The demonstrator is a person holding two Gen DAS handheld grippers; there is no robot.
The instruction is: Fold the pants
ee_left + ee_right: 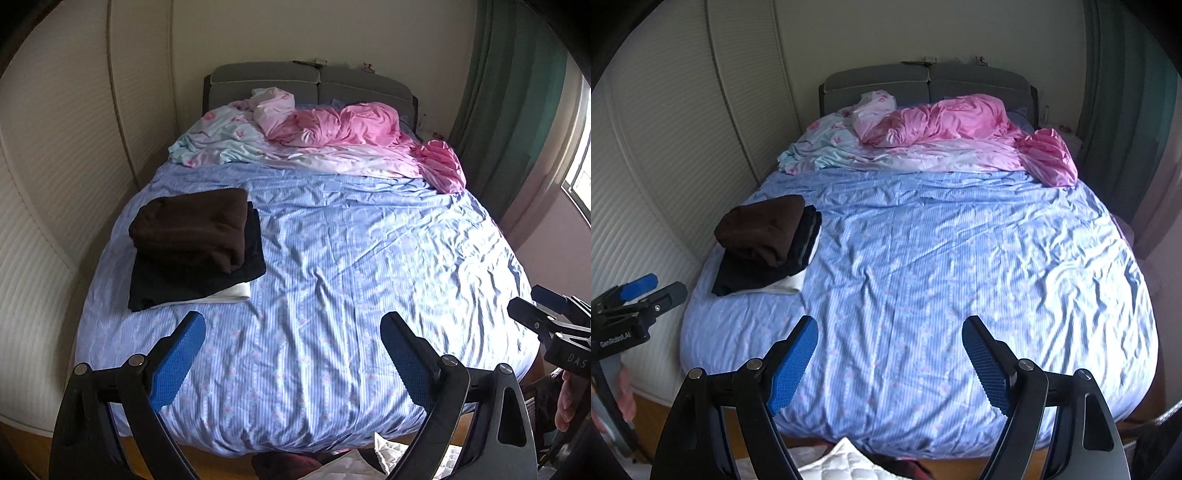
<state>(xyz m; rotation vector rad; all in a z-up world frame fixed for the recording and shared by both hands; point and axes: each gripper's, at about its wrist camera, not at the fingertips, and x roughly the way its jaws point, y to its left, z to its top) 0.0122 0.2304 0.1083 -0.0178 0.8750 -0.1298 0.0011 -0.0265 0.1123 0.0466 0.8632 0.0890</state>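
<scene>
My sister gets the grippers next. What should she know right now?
Left gripper: open, empty, held above the near end of the bed.
Right gripper: open, empty, same spot.
Folded stack, brown piece on top, sits on the bed's left side.
No unfolded pants lie on the blue cover. Dark cloth shows on the floor at the bed's foot; what it is, I cannot tell.
Next: probably fetch another pair.

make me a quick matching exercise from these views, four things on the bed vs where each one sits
Things:
1. brown folded garment
2. black folded garment
3. white folded cloth
4. pink crumpled sheet

Places:
A. bottom of the stack, on the blue duvet
B. by the grey headboard
C. top of the stack
D. middle of the stack

Pairs: 1-C, 2-D, 3-A, 4-B
</scene>
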